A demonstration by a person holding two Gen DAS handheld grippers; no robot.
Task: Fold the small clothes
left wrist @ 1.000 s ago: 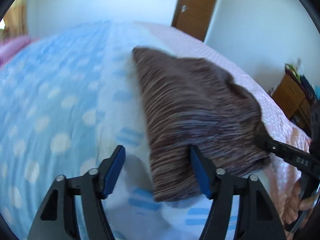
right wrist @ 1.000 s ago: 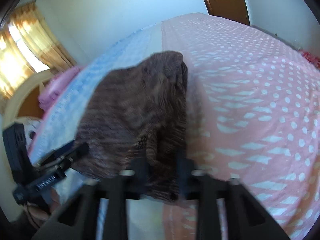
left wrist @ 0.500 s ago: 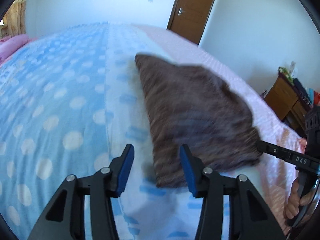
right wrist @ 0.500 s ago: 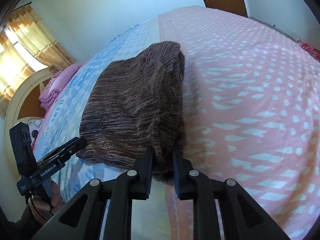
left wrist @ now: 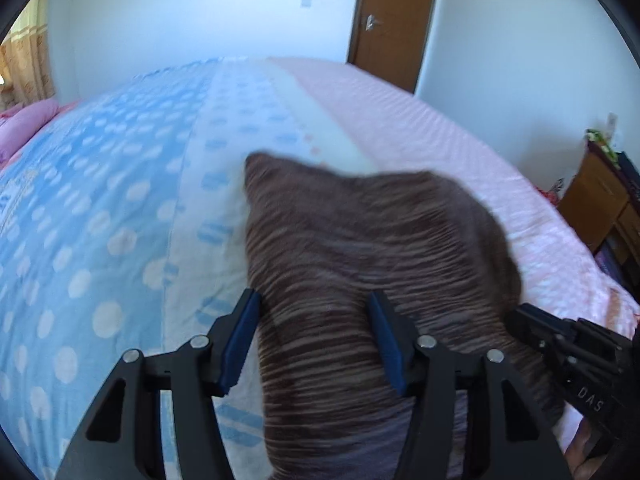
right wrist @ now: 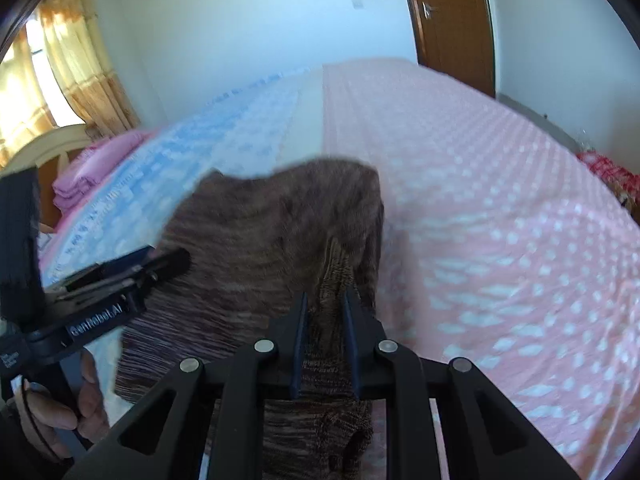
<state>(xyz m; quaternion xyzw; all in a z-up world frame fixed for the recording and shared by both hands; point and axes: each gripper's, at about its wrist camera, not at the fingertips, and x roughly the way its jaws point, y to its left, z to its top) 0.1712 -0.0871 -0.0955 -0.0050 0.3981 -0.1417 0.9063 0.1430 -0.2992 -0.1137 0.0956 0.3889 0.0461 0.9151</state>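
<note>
My right gripper [right wrist: 325, 300] pinches the brown knit garment [right wrist: 280, 232] at 6 o'clock; my left gripper [left wrist: 314, 328], jaws spread, straddles its near edge on the bedspread [left wrist: 100, 220].

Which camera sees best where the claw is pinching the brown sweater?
The right wrist view: the right claw is shut on a bunched fold of the brown sweater. The left wrist view shows only that claw's tip at the sweater's edge.
</note>
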